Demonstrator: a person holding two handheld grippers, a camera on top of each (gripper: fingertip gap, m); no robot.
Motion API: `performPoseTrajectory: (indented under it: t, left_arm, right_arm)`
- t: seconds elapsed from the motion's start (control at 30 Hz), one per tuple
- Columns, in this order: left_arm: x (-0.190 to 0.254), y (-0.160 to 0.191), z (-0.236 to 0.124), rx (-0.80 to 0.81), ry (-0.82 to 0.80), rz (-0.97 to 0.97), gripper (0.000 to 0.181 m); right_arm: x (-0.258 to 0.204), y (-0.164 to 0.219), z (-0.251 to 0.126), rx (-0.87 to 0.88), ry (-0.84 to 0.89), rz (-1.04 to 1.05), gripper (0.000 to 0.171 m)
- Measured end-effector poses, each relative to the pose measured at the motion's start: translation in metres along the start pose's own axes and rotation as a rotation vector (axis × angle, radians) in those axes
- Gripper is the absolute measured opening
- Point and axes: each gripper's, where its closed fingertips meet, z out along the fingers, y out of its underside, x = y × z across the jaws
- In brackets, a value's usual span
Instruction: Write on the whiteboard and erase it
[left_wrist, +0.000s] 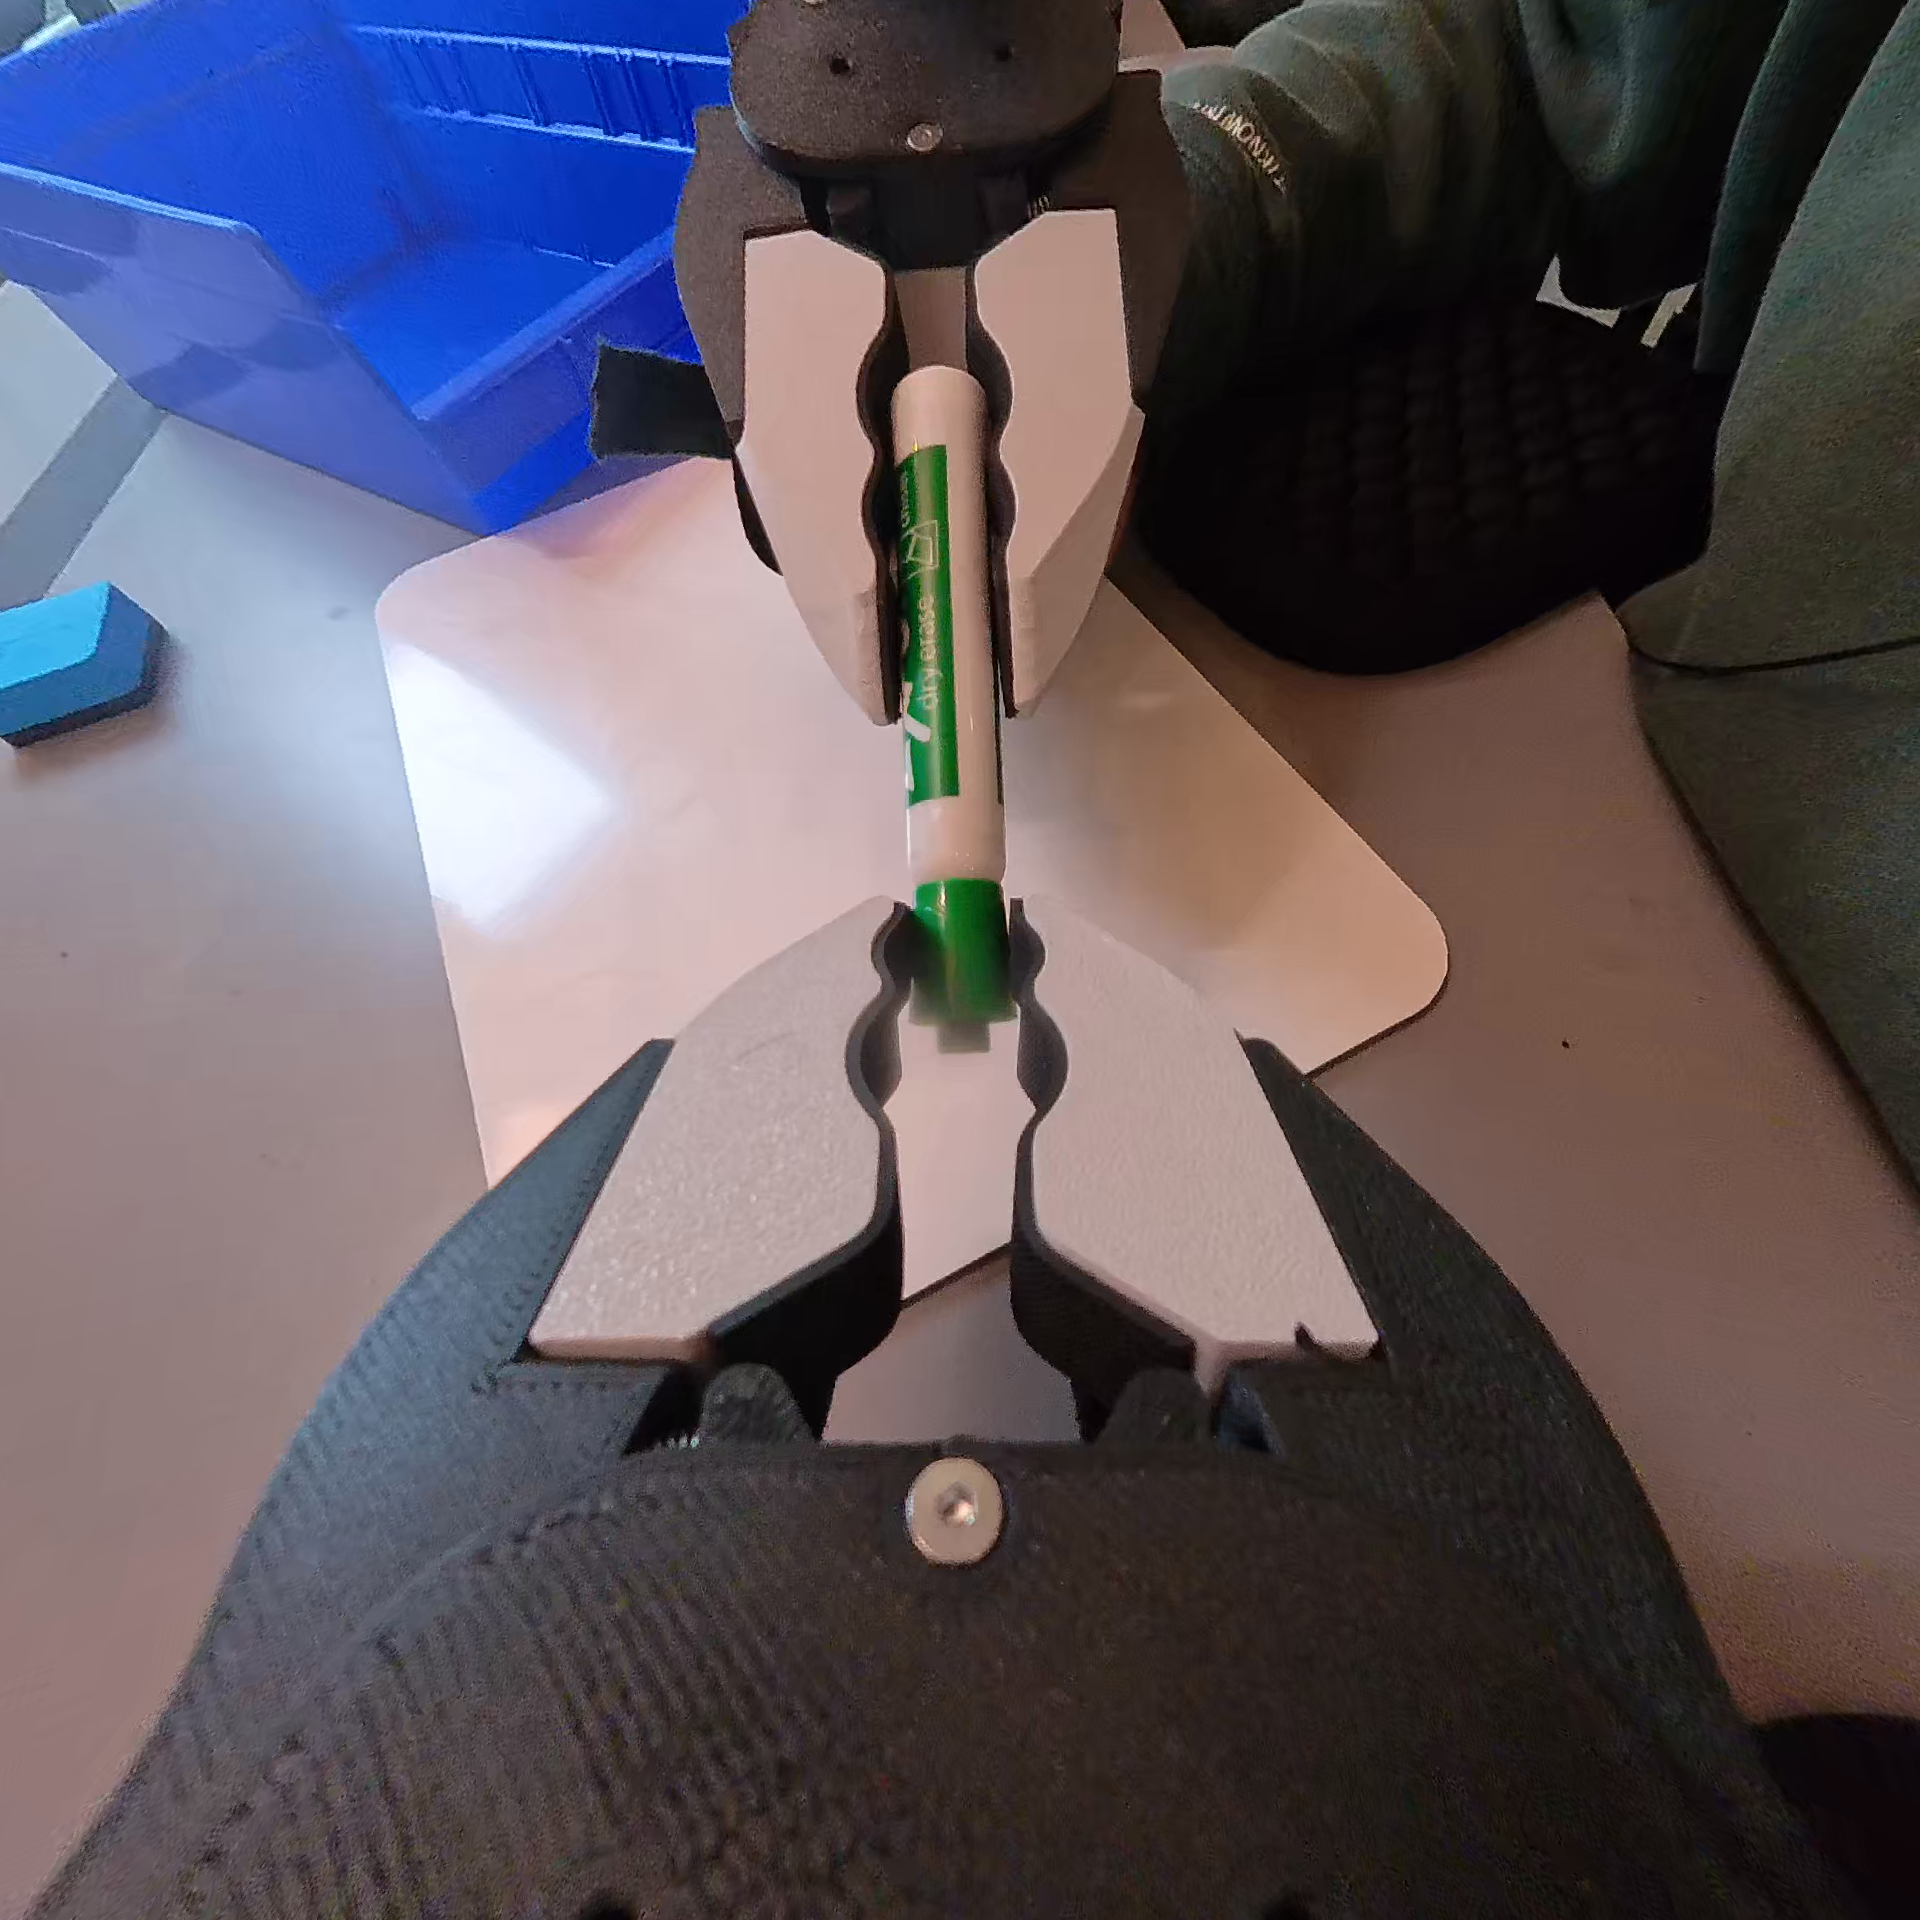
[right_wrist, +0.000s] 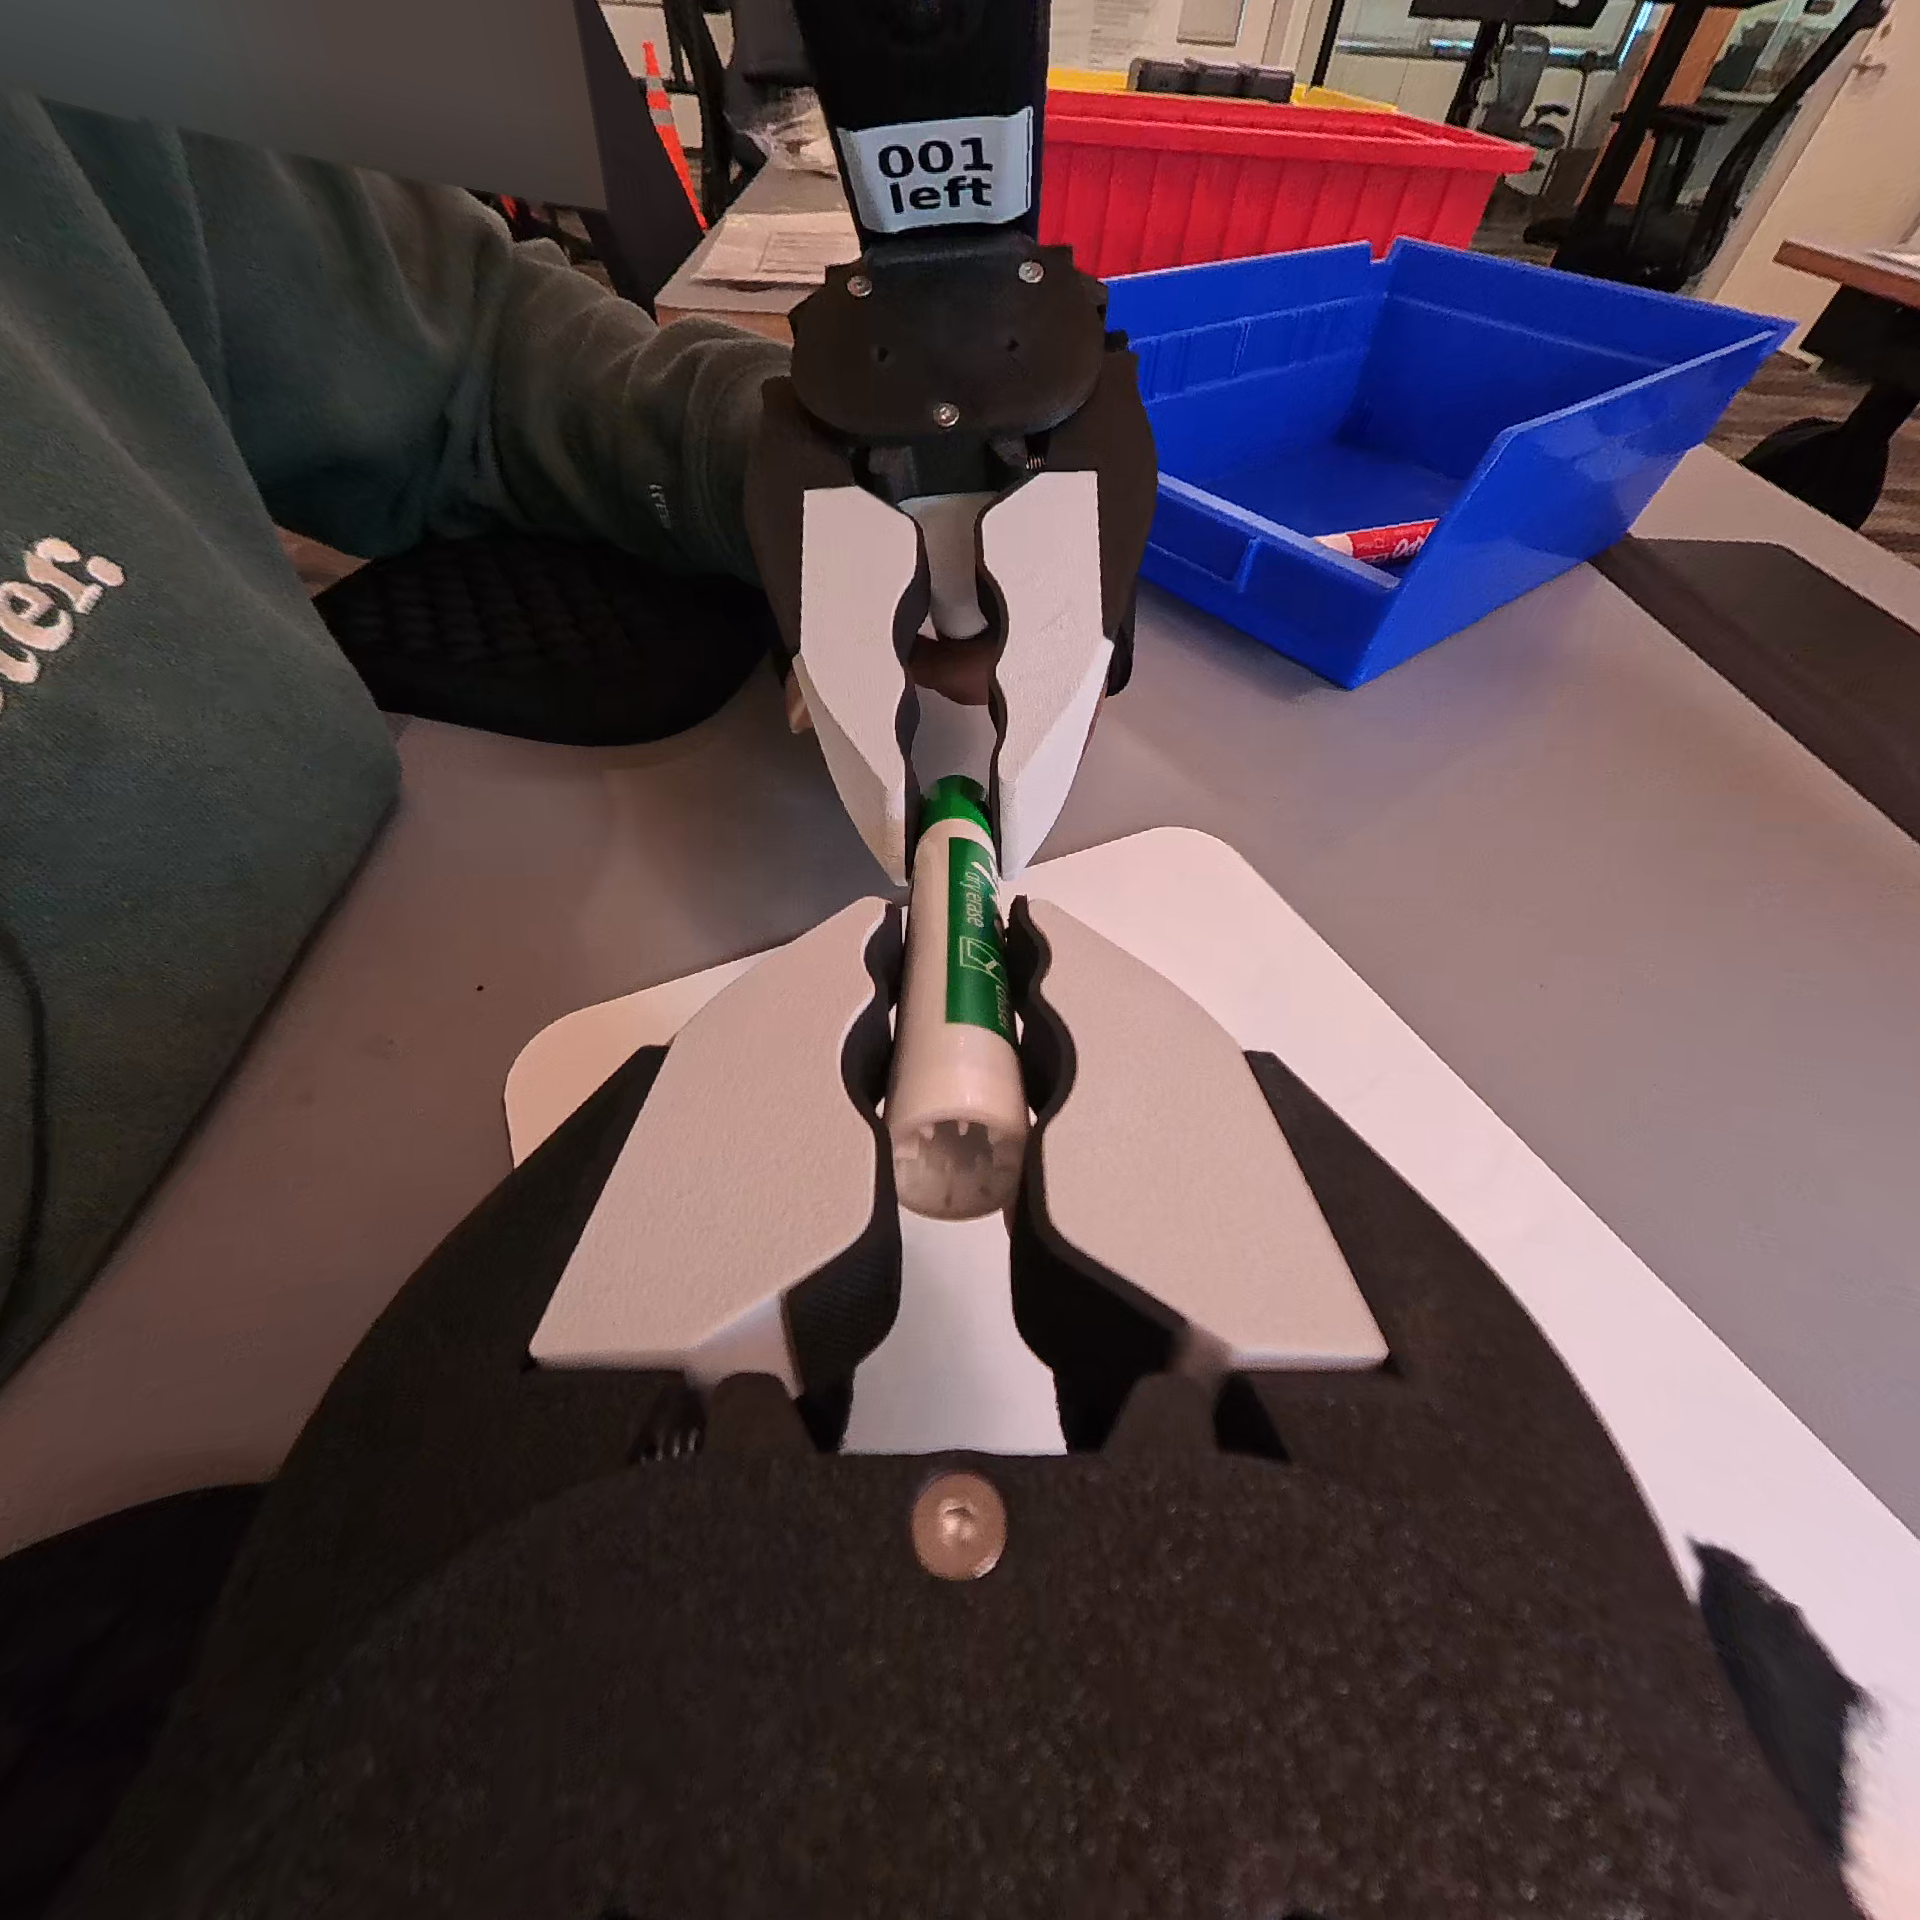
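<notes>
Above the whiteboard (left_wrist: 644, 727) on the tabletop (left_wrist: 208, 1039), the right gripper (right_wrist: 954, 925) pinched the green marker (right_wrist: 961, 997) by its barrel while the left gripper's (left_wrist: 954, 920) jaws clamped its cap (left_wrist: 961, 961), apparently to uncap it for writing.

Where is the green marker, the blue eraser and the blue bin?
green marker (left_wrist: 951, 665): left wrist view, on the green label of its barrel.
blue eraser (left_wrist: 62, 660): left wrist view, on its light blue top.
blue bin (right_wrist: 1538, 499): right wrist view, on its slanted side wall.
</notes>
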Motion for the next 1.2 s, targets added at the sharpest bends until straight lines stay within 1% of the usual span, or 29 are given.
performPoseTrajectory:
  t: [0.17,0.5,0.67,0.83,0.93,0.97,1.0,1.07,1.1,1.13,1.2]
  left_arm:
    - [0.0,0.004,0.001,-0.025,-0.008,0.027,0.018]
    - [-0.001,0.004,0.0,-0.008,0.001,0.012,0.018]
    - [-0.004,-0.008,-0.006,0.088,0.02,-0.048,0.018]
    - [0.003,-0.018,-0.01,0.177,0.101,-0.161,0.018]
    - [0.005,-0.024,-0.012,0.202,0.122,-0.182,0.018]
    - [0.004,-0.023,-0.013,0.196,0.116,-0.182,0.018]
    - [-0.006,-0.012,-0.019,0.158,0.059,-0.172,0.018]
    - [-0.025,0.004,-0.045,0.194,-0.018,-0.254,0.018]
    - [-0.031,0.015,-0.052,0.168,-0.072,-0.251,0.018]
    - [-0.033,0.024,-0.053,0.125,-0.104,-0.239,0.018]
    - [-0.037,0.029,-0.052,0.083,-0.141,-0.227,0.018]
  right_arm:
    - [0.0,0.002,0.001,-0.003,0.0,-0.004,0.019]
    - [0.001,0.002,0.002,-0.004,0.013,-0.016,0.019]
    - [0.003,-0.007,-0.002,0.009,0.024,-0.021,0.019]
    - [-0.002,-0.015,-0.008,0.007,0.004,-0.053,0.019]
    - [-0.004,-0.02,-0.013,0.013,-0.012,-0.064,0.019]
    - [-0.004,-0.021,-0.015,0.014,-0.016,-0.066,0.019]
    - [0.0,-0.023,-0.022,0.029,-0.008,-0.064,0.02]
    - [0.024,-0.038,-0.062,0.114,0.087,-0.037,0.019]
    - [0.031,-0.037,-0.075,0.092,0.146,-0.076,0.019]
    - [0.031,-0.035,-0.077,0.073,0.164,-0.094,0.019]
    - [0.025,-0.027,-0.063,0.033,0.13,-0.088,0.02]
